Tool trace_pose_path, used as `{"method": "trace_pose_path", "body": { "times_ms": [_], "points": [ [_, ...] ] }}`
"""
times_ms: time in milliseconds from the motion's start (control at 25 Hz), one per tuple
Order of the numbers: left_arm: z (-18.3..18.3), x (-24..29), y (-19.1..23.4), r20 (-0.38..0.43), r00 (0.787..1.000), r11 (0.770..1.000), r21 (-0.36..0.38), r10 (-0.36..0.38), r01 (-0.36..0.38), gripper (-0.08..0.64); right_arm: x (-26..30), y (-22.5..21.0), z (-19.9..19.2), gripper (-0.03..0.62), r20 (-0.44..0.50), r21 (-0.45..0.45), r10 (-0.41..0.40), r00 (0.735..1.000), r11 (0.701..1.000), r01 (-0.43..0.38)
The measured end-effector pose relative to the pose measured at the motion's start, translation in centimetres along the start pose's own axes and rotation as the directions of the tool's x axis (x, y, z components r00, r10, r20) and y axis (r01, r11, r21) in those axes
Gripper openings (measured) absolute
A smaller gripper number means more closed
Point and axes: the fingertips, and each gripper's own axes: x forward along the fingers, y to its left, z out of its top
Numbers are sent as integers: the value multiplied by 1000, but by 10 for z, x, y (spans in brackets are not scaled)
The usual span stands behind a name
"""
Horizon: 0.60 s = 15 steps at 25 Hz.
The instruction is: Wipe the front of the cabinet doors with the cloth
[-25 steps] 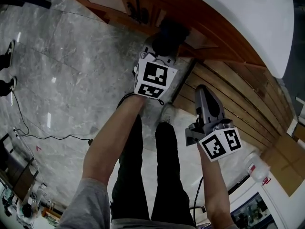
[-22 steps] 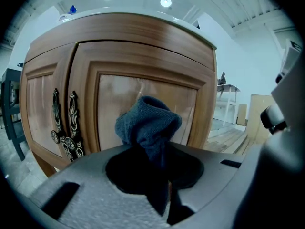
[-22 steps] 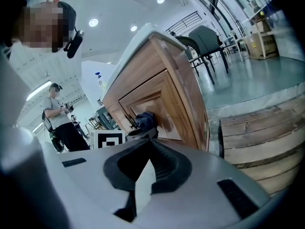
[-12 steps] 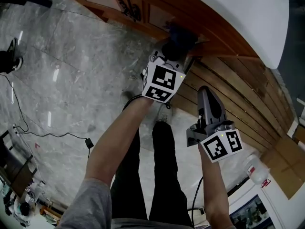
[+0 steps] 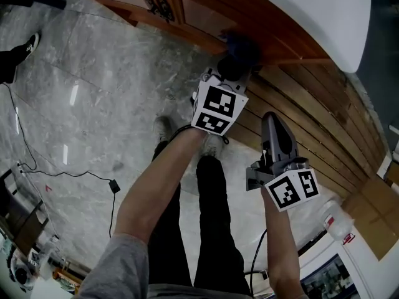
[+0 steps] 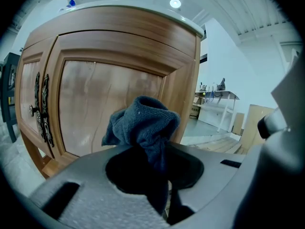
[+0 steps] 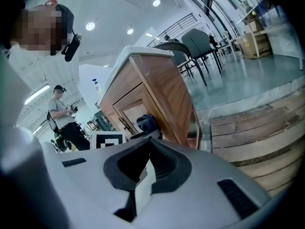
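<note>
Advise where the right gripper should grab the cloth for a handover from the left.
Probably the loose bunched wad of the cloth sticking out past the left gripper's fingers, not the pinched tail. Come from the side, fingers across the wad: the cabinet door stands close ahead of it.

Straight ahead of my left tool (image 6: 159,161), the cabinet door (image 6: 95,99) blocks the way, with the pinched cloth (image 6: 143,123) bunched up at it. To the tool's left the panel runs bare as far as the metal handles (image 6: 42,111), which jut out. To its right the cabinet corner gives onto open air. Above it the white tabletop (image 5: 312,17) overhangs. My right tool (image 5: 272,126), jaws together, hangs free over the wooden slats (image 5: 318,123).
</note>
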Motion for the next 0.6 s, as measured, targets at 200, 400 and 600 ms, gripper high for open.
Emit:
{"method": "trace_pose_path", "body": {
  "times_ms": [200, 400, 600],
  "points": [
    [-3, -1, -14, -12, 1000, 1000, 11, -26, 26, 78, -3, 0, -1, 12, 5, 9, 5, 1000, 1000, -5],
    [-8, 1, -40, -31, 996, 996, 42, -81, 82, 78, -6, 1, 0, 12, 7, 4, 8, 1000, 1000, -8],
    [-9, 1, -52, -35, 994, 993, 40, -108, 109, 78, -12, 1, 0, 12, 7, -3, 9, 1000, 1000, -9]
  ]
}}
